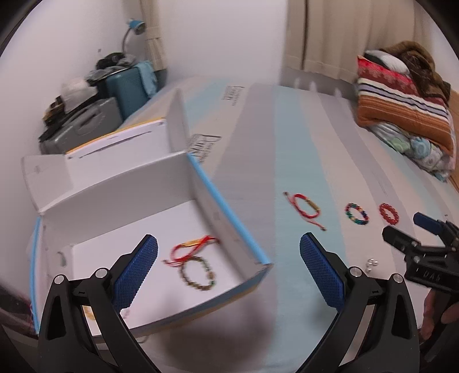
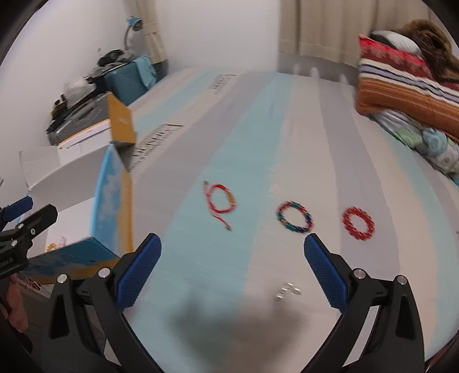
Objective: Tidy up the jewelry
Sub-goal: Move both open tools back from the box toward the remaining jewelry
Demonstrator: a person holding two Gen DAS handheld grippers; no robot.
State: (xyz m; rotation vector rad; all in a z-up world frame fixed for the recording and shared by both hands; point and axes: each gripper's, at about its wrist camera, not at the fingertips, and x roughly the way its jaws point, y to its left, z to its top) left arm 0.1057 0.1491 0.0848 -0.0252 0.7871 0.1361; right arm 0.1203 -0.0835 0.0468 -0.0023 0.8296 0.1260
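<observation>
An open white box with blue edges sits on the bed at the left; it also shows in the right wrist view. Inside lie a red cord bracelet and a green beaded bracelet. On the bed lie a red cord bracelet, a multicoloured beaded bracelet, a red beaded bracelet and small silver pieces. My left gripper is open over the box's right wall. My right gripper is open above the bed, short of the bracelets.
The bed has a striped grey and light-blue cover. Folded blankets and a pillow are stacked at the far right. Suitcases and a blue lamp stand by the wall at the left.
</observation>
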